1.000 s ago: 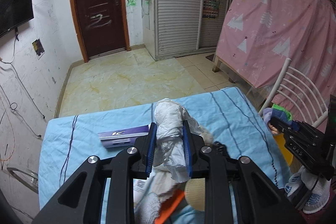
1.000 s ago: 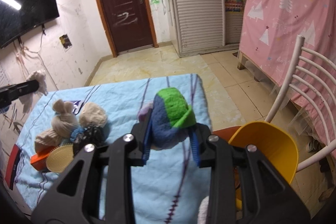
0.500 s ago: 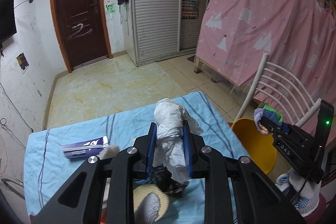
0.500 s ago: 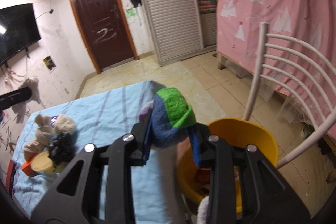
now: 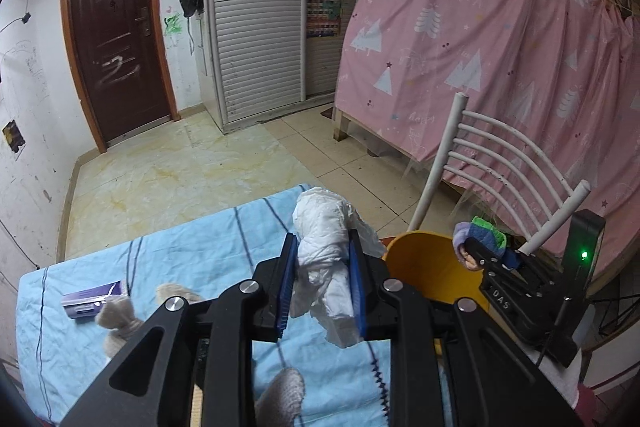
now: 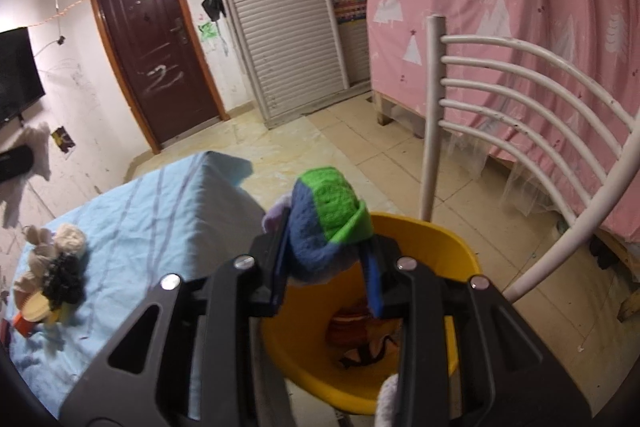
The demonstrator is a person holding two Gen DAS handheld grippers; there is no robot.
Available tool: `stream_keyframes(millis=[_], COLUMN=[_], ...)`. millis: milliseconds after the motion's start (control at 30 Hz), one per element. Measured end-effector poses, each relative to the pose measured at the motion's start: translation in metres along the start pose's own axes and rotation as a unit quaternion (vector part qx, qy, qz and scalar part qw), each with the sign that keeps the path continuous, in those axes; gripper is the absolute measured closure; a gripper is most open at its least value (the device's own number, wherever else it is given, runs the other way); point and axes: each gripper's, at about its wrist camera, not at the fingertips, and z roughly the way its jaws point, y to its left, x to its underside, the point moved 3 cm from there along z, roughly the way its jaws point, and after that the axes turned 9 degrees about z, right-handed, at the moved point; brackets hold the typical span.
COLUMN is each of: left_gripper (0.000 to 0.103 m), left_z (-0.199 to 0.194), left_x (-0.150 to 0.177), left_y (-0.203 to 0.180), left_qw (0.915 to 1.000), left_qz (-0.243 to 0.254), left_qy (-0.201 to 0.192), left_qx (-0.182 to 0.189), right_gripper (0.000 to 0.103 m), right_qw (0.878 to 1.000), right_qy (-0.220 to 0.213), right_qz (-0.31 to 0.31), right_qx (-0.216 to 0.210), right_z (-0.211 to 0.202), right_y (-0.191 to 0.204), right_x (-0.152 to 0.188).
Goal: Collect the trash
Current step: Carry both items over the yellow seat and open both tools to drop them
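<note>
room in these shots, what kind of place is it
Probably a small lived-in bedroom or dorm: a bed frame curtained in pink cloth, a shuttered wardrobe, and a dark entry door.

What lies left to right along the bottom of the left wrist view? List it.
Purple box → beige cloth bundle → white crumpled wad held in the left gripper → yellow bin → right gripper holding the green-and-blue knitted piece.
</note>
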Motion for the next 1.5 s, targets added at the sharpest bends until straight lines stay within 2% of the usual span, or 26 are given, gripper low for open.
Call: stream_keyframes(millis=[233,333,467,500,767,933,1067,1133,1200,1267,1500], left_gripper=[0.089,0.089,0.089,0.089,0.089,0.088,0.077,0.066,0.048,0.045,0.045], left_z=[0.016,0.024,0.034,0.036,0.058,0.068,0.075,0.077,0.079,0.078,0.07], left_x=[-0.007,-0.009,-0.013,-0.013,-0.019,-0.022,-0.024,-0.025,-0.028,-0.029,-0.027], left_y=[-0.027,-0.04,-0.056,-0.06,-0.088,-0.105,-0.115,-0.12,-0.122,-0.124,-0.117], left_qw=[0.9998,0.9995,0.9992,0.9991,0.9982,0.9976,0.9973,0.9971,0.9971,0.9971,0.9968], left_qz=[0.003,0.005,0.01,0.011,0.014,0.016,0.014,0.014,0.012,0.009,0.001], left_qy=[0.004,0.006,0.008,0.008,0.009,-0.005,-0.009,-0.011,-0.014,-0.016,-0.018], left_qx=[0.022,0.029,0.037,0.039,0.058,0.067,0.072,0.074,0.074,0.075,0.078], right_gripper=[0.073,0.069,0.048,0.046,0.045,0.045,0.045,0.045,0.045,0.045,0.045], right_qw=[1.0,1.0,0.999,0.999,0.998,0.998,0.997,0.997,0.996,0.996,0.997], right_qy=[-0.005,-0.004,-0.008,-0.009,-0.019,-0.014,-0.013,-0.012,-0.013,-0.014,-0.015], right_qz=[-0.004,-0.001,0.001,0.001,-0.008,-0.003,-0.002,-0.002,-0.002,-0.002,-0.001], right_qx=[0.023,0.027,0.032,0.032,0.051,0.067,0.078,0.081,0.084,0.084,0.075], right_z=[0.011,0.016,0.019,0.019,0.006,-0.003,-0.009,-0.012,-0.015,-0.019,-0.026], right_y=[-0.015,-0.022,-0.027,-0.028,-0.042,-0.061,-0.07,-0.073,-0.074,-0.073,-0.063], right_x=[0.005,0.006,0.008,0.008,0.012,0.019,0.023,0.025,0.027,0.028,0.024])
